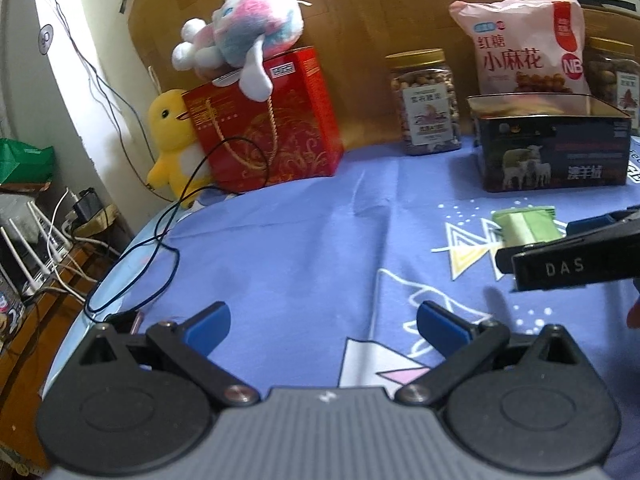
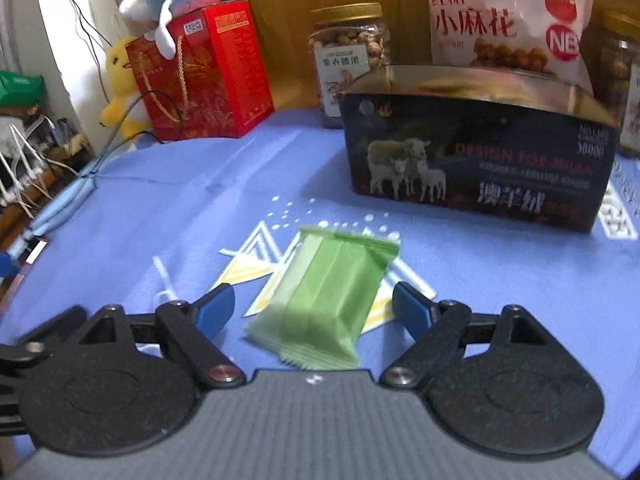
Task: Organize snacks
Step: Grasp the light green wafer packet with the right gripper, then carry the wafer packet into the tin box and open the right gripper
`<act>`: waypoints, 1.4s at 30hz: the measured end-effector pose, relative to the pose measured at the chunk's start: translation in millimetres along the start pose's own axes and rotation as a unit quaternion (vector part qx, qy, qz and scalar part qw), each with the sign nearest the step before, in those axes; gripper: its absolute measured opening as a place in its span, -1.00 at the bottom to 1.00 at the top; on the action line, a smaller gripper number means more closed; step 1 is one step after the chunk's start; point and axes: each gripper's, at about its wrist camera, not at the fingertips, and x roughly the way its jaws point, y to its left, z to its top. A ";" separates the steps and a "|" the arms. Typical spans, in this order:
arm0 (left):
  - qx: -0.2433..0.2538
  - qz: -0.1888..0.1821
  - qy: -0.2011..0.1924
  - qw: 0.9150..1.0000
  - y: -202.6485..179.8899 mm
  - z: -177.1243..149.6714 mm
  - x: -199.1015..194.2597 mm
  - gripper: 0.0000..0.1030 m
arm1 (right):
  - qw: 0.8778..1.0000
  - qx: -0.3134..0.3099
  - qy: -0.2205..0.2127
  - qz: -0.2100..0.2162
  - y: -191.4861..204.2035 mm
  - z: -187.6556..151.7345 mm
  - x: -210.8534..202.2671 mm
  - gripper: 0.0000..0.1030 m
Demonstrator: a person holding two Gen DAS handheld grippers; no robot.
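Step in hand: you are lining up your right gripper [image 2: 314,310] on the green snack packet [image 2: 324,300]; judging by the open dark tin box [image 2: 476,160] behind it, that box looks like the place for it.
Packet: it lies flat on the blue tablecloth [image 2: 160,200], toward the table's right side, in front of the tin box and apart from it, with its crimped end toward you.
Right gripper: jaws spread wide, one blue pad on either side of the packet's near end, neither touching it as far as you can see.
Left gripper [image 1: 322,324]: spread and empty, hovering over bare cloth nearer the table's left edge.
Doing it well: bring the pads down to the packet's long sides, centre them, and close gently; the wrapper looks soft and may crumple or slip.
Watch: the pink snack bag [image 2: 504,20] already stands in the box, so aim for the free space beside it.
Nearby: the nut jar [image 2: 348,52] and red gift box [image 2: 208,72] sit along the back edge.
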 end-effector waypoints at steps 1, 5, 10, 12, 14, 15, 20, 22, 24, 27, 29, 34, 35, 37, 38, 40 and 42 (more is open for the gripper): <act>-0.001 0.001 0.000 1.000 0.8 -0.3 0.1 1.00 | 1.000 -0.006 -0.002 -0.003 0.6 0.1 0.4 0.69; -0.003 0.001 -0.002 1.000 2.2 -0.1 -0.5 1.00 | 0.999 -0.040 -0.011 -0.003 2.1 -4.1 0.0 0.24; 0.002 -0.003 -0.006 1.000 -2.8 0.4 -2.9 0.99 | 0.998 -0.059 -0.012 0.014 -3.0 -10.4 -8.3 0.07; 0.006 -0.008 -0.006 1.000 -5.8 0.9 -3.4 1.00 | 0.997 -0.068 -0.014 0.016 -4.3 -16.2 -15.6 0.06; 0.009 -0.016 -0.006 1.000 -10.5 1.8 -5.1 0.99 | 0.997 -0.076 -0.015 0.019 -4.9 -23.4 -24.5 0.06; 0.012 -0.020 -0.007 1.000 -13.9 2.6 -6.2 0.99 | 0.996 -0.083 -0.015 0.022 -5.3 -27.6 -29.9 0.06; 0.032 -0.049 -0.011 0.998 -37.8 7.6 -12.7 0.99 | 0.993 -0.111 -0.014 0.026 -11.8 -49.2 -58.0 0.06; 0.038 -0.063 -0.012 0.997 -47.9 10.1 -14.7 0.99 | 0.993 -0.112 -0.018 0.022 -16.7 -57.5 -68.1 0.05; 0.045 -0.073 -0.012 0.996 -57.7 11.5 -17.4 0.99 | 0.993 -0.110 -0.026 0.015 -22.6 -66.3 -77.9 0.05; 0.059 -0.084 -0.014 0.995 -72.2 15.1 -19.9 0.99 | 0.994 -0.099 -0.037 0.005 -32.0 -77.6 -88.6 0.05; 0.066 -0.089 -0.015 0.994 -80.9 16.8 -21.6 0.99 | 0.995 -0.088 -0.042 0.003 -39.0 -81.5 -93.9 0.03; 0.080 -0.096 -0.015 0.992 -97.4 20.1 -23.2 0.99 | 0.996 -0.070 -0.051 0.004 -51.7 -89.2 -107.0 -0.05; 0.083 -0.097 -0.015 0.992 -100.9 20.3 -23.6 0.99 | 0.997 -0.061 -0.052 0.010 -55.6 -89.9 -108.8 -0.06; 0.088 -0.099 -0.015 0.991 -105.6 20.8 -24.3 0.99 | 0.998 -0.036 -0.051 0.025 -64.8 -89.7 -110.4 -0.07; 0.091 -0.099 -0.015 0.991 -108.1 20.9 -24.7 0.99 | 0.997 -0.025 -0.057 0.046 -69.7 -90.8 -111.8 -0.07; 0.094 -0.098 -0.015 0.991 -111.4 21.7 -25.4 0.99 | 0.995 0.028 -0.055 0.080 -85.5 -90.1 -112.7 -0.07; 0.097 -0.099 -0.016 0.990 -114.0 22.5 -25.8 0.99 | 0.985 0.104 -0.047 0.129 -108.1 -89.9 -111.2 -0.07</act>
